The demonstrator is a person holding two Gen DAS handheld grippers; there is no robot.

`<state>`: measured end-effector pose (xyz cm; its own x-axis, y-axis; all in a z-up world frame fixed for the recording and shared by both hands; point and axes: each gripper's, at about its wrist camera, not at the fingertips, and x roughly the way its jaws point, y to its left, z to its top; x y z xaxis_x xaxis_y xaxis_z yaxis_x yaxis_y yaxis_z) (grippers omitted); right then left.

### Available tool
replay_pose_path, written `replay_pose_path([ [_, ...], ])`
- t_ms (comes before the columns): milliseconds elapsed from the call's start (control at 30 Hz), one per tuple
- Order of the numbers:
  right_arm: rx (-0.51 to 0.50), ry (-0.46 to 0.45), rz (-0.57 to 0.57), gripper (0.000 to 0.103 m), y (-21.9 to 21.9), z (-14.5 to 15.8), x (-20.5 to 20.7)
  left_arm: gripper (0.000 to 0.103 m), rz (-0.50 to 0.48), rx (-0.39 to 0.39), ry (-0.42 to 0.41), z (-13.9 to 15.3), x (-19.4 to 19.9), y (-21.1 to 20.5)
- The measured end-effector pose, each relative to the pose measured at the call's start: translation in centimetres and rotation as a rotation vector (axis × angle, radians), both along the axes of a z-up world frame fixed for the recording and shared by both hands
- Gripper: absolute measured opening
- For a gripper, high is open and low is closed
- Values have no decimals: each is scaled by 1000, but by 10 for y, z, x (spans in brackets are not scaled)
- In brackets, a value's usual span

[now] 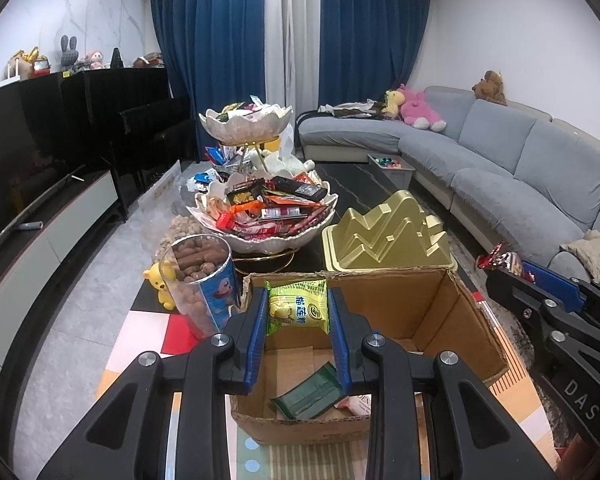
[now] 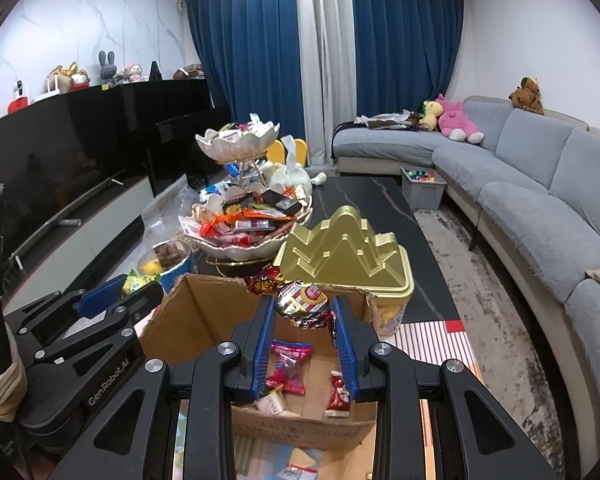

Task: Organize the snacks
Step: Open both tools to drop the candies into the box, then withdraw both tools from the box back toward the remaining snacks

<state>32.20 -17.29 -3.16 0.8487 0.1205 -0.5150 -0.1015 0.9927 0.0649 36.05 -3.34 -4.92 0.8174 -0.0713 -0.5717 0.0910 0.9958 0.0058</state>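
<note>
Left tongs [image 1: 298, 312] stamped "Gen Robot.AI", right tongs [image 2: 305, 312] "DAS", box [image 2: 204, 316] packet [image 2: 274, 402] "DENM"

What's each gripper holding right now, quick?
Left gripper: closed on a yellow-green plastic snack packet, above the open cardboard box.
Right gripper: closed on a red-and-silver foil twist-wrapped candy, above the same box.

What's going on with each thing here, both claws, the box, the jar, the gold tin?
left gripper: shut on green-yellow snack packet
right gripper: shut on foil-wrapped candy
cardboard box: open, few snacks inside
clear jar: lidless, nearly full
gold tin: lid on
tiered bowls: heaped with snacks
</note>
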Motion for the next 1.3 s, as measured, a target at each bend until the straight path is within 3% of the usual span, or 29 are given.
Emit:
replay_pose_path([
  [300, -12, 16, 20, 31, 4, -2, 13, 32, -28, 2, 11, -4, 10, -4],
  [367, -16, 13, 24, 31, 4, -2, 14, 35, -25, 2, 11, -5, 10, -4],
  [400, -17, 9, 25, 32, 4, -1, 13, 42, -25, 0, 13, -4, 10, -4],
  [467, -21, 4, 26, 39, 4, 1, 13, 50, -19, -5, 12, -4, 9, -2],
  [600, -20, -14, 12, 63, 1, 5, 8, 62, -5, -4, 11, -2, 6, 1],
  [667, -27, -22, 4, 67, 0, 7, 6, 67, 5, -5, 7, 0, 4, 2],
  [900, -17, -26, -17, 68, -8, 15, -4, 80, 22, 7, -9, 11, -9, 3],
  [1300, -9, -66, -37, 68, -18, 36, -37, 80, 30, 25, -45, 39, -39, -3],
])
